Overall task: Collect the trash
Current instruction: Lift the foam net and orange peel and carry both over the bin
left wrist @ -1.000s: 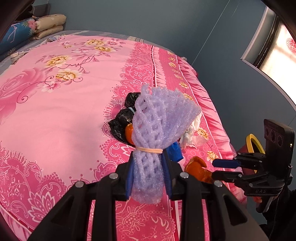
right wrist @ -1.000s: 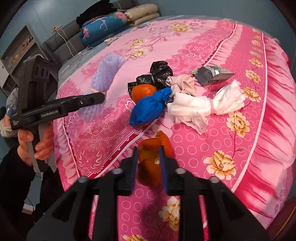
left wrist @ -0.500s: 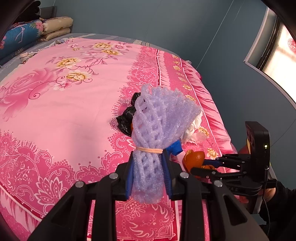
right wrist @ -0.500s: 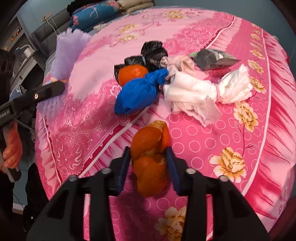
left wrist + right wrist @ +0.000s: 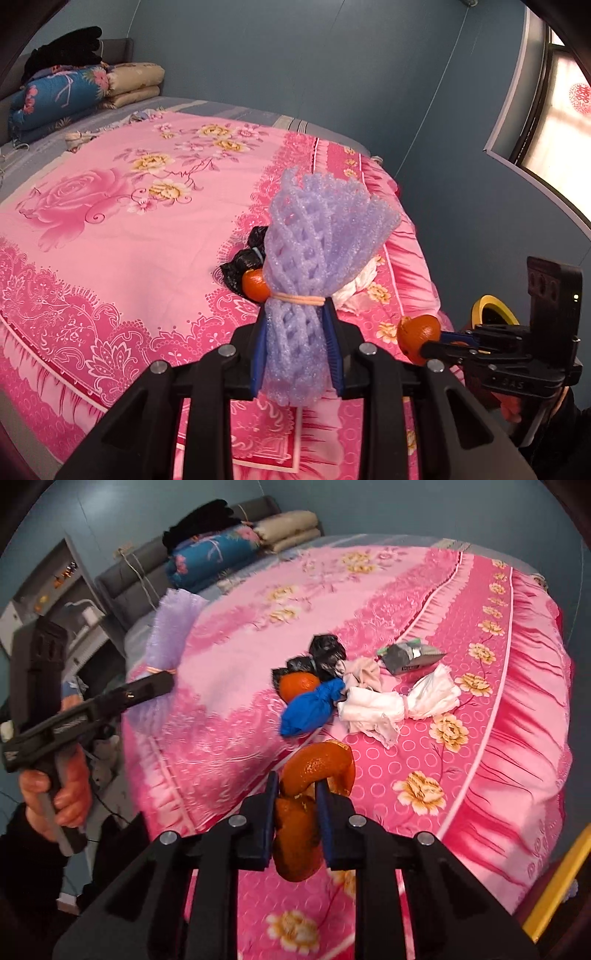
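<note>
Pinching a purple foam fruit net (image 5: 295, 332) below its rubber band, the left gripper (image 5: 295, 354) was clamped shut on it above the bed (image 5: 110, 240); the net looked light and squashy. The right gripper (image 5: 295, 823) was closed on a curl of orange peel (image 5: 306, 801), likely limp and tearable. A blue bag (image 5: 310, 709), white tissues (image 5: 399, 705) and black bags (image 5: 317, 657) lay on the bed, soft enough to pinch anywhere.

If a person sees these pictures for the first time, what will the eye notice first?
First the purple foam net, tied with a rubber band and held upright in the left gripper. Next the orange peel clamped in the right gripper. Behind them, a trash pile lies on the pink floral bedspread.
</note>
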